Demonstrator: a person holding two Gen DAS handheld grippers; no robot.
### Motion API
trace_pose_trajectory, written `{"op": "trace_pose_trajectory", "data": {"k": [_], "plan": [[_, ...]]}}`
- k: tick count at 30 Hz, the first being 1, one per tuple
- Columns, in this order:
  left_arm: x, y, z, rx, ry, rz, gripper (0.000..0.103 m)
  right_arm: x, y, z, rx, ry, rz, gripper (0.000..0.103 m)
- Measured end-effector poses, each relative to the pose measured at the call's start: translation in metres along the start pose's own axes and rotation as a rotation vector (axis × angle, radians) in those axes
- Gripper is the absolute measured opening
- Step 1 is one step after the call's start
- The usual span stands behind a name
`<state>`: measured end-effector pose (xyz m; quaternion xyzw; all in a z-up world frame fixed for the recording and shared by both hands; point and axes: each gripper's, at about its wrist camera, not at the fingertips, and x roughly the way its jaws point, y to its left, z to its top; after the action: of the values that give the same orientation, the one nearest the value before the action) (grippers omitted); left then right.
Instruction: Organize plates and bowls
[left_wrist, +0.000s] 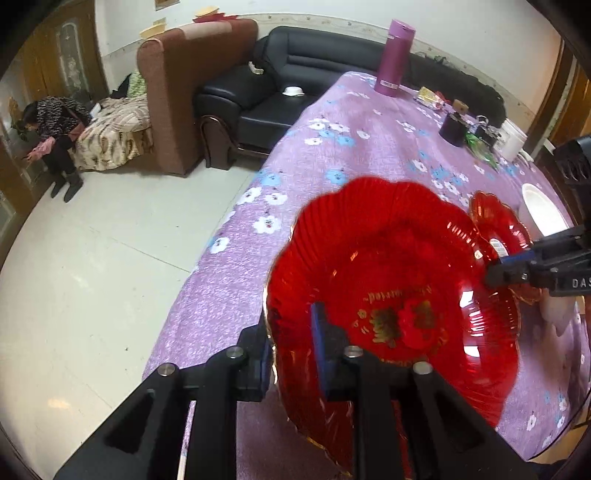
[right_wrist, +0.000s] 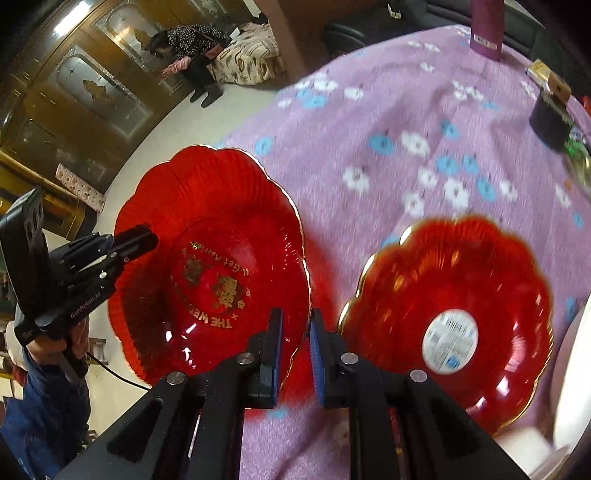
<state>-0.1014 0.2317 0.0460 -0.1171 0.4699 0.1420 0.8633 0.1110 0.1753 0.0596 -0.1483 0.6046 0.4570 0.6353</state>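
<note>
The large red plate (left_wrist: 391, 306) with gold lettering sat at the near edge of the surface (left_wrist: 369, 147), which was covered in a purple flowered cloth. The left gripper (left_wrist: 291, 354) straddled the plate's rim, one jaw outside and one inside, slightly parted, the pads not clearly pressing. At the plate's opposite rim, the right gripper (right_wrist: 295, 354) had narrow-gapped jaws around the edge; whether they gripped could not be told. Just beside the large plate lay a smaller red plate (right_wrist: 450, 325) bearing a round sticker, with a white bowl (left_wrist: 543, 214) beyond it.
</note>
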Motion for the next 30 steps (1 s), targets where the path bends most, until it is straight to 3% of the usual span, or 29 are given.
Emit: {"op": "trace_pose_trajectory", "data": {"k": [3, 7, 14, 18, 24, 30], "plan": [[-0.016, 0.001, -0.001, -0.001, -0.048, 0.020, 0.053, -0.006, -0.001, -0.005, 0.001, -0.015, -0.025, 0.018], [-0.040, 0.006, -0.001, -0.018, -0.104, 0.045, 0.055, -0.028, -0.008, -0.012, -0.007, -0.054, -0.040, 0.019], [-0.059, -0.027, 0.009, 0.053, -0.152, -0.007, 0.063, -0.053, -0.050, -0.031, 0.086, -0.102, -0.131, 0.019], [-0.054, -0.065, 0.026, 0.134, -0.139, -0.064, 0.063, -0.059, -0.057, -0.051, 0.101, -0.084, -0.164, 0.020], [-0.019, -0.121, 0.064, 0.195, -0.068, -0.125, 0.063, -0.090, -0.075, -0.062, 0.198, -0.166, -0.051, 0.020], [0.021, -0.160, 0.083, 0.210, 0.021, -0.168, 0.063, -0.108, -0.102, -0.056, 0.258, -0.196, -0.095, 0.021]]}}
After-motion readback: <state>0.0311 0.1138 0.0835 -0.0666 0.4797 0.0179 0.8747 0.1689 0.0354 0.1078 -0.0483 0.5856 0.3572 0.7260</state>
